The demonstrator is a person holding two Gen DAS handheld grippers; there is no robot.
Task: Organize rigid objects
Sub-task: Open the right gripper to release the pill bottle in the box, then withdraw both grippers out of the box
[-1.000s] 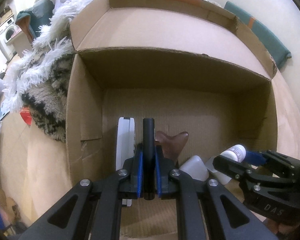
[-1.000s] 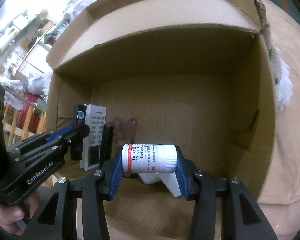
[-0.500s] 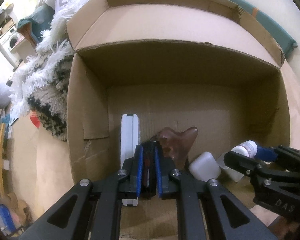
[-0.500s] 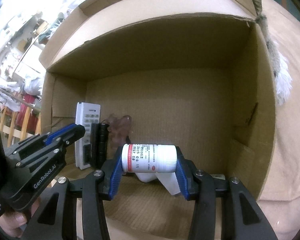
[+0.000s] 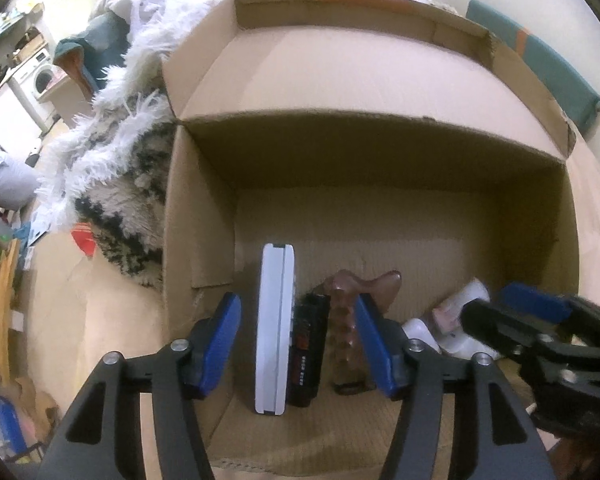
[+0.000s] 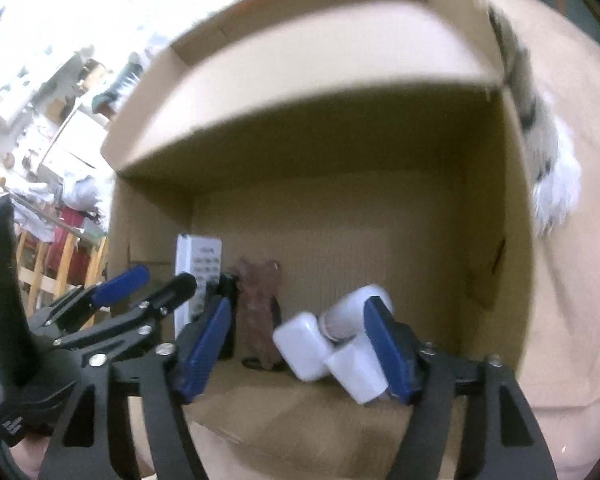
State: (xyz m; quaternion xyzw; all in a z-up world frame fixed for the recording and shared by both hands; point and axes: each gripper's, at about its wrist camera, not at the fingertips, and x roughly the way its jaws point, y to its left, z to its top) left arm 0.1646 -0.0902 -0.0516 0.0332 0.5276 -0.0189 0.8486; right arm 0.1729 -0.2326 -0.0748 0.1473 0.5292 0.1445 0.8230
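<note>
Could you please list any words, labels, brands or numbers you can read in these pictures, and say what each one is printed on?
None can be read with confidence.
Black device: red and white markings, too blurred.
White remote: small print above the keys, too small.
Pill bottle: pinkish label, blurred.
Left gripper: pale lettering low on its body, only partly in view.
Cardboard box: no print visible.
</note>
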